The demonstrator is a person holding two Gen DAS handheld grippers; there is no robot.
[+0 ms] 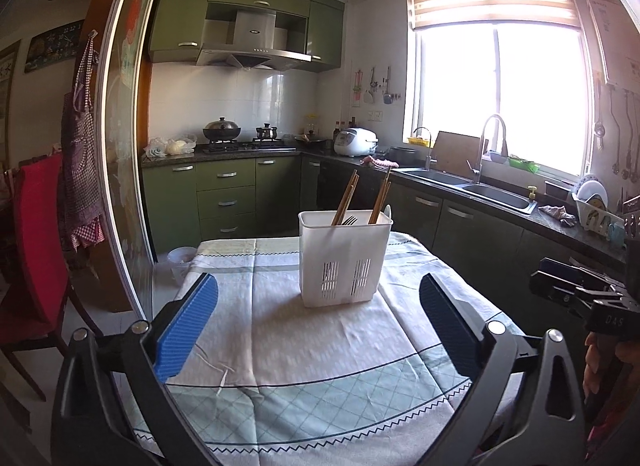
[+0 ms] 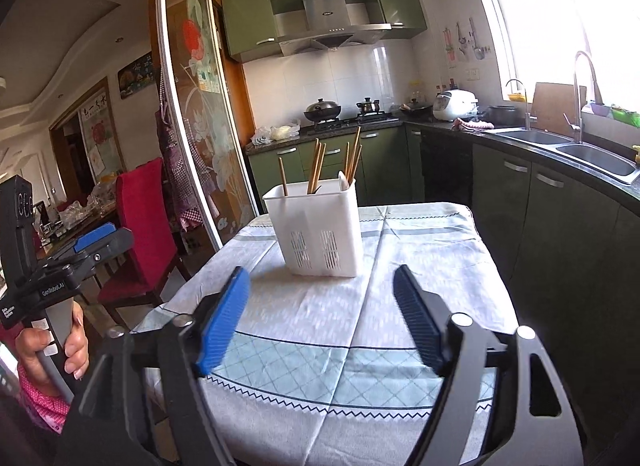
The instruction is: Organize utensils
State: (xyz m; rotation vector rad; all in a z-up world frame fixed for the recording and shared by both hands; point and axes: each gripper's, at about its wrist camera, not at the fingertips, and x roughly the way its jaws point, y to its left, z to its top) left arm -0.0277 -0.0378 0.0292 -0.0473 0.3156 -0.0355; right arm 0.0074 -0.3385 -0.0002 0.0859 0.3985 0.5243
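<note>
- Holder (image 1: 345, 260), white plastic with slotted vents low on its front, is standing upright on the tablecloth (image 1: 312, 346), toward the far end of the table.
- Chopsticks (image 1: 347, 197) are leaning inside the holder in several bunches, their tips rising above the rim.
- Fork (image 1: 350, 220) is showing only its tines just above the rim, beside the left bunch in the left wrist view.
- Spoon (image 2: 343, 181), white, is sticking up a little at the right end of the holder, next to the chopsticks there.
- Left gripper (image 1: 319, 324) is hanging over the near part of the cloth with its jaws spread wide and released; nothing is lying between them, and the holder is sitting well beyond the fingertips.
- Right gripper (image 2: 322, 316) is also standing wide apart and released, gripping nothing, with the holder ahead of it and not touching it.
- Left hand (image 2: 56, 346) of the person is wrapping around the handle of the left gripper, seen at the left edge of the right wrist view, with a pink sleeve (image 2: 40, 402) below it.
- Chair (image 2: 140, 225), red, is standing beside the table on the left.
- Sink (image 1: 472, 185) is lying along the counter to the right, under the bright window.
</note>
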